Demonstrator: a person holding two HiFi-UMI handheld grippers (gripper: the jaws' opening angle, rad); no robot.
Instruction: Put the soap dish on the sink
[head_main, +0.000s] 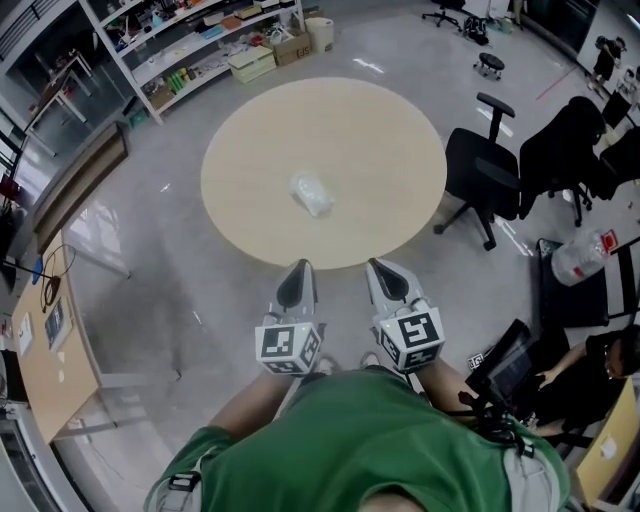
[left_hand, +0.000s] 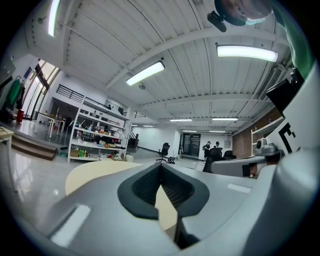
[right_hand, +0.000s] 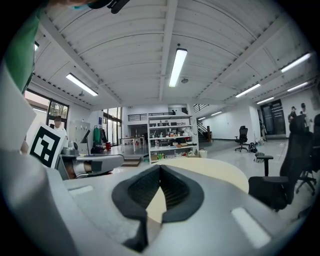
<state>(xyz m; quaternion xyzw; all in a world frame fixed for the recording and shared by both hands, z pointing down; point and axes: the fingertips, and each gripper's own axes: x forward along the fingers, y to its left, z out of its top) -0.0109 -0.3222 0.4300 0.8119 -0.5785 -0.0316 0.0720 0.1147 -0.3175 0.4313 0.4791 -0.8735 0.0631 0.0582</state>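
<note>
From the head view, a pale, clear soap dish (head_main: 311, 194) lies near the middle of the round surface (head_main: 250, 130), well apart from both tongs. The left tongs (head_main: 300, 266) and right tongs (head_main: 376, 266) are side by side at the surface's near edge.

In the left gripper view, the left tongs (left_hand: 161, 165) are closed tip to tip, holding nothing.

In the right gripper view, the right tongs (right_hand: 160, 167) are likewise pressed together and empty.

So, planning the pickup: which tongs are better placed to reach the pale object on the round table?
Probably left. The left tongs point almost straight at the pale object; the right tongs sit further to its side. Both are shut.
</note>
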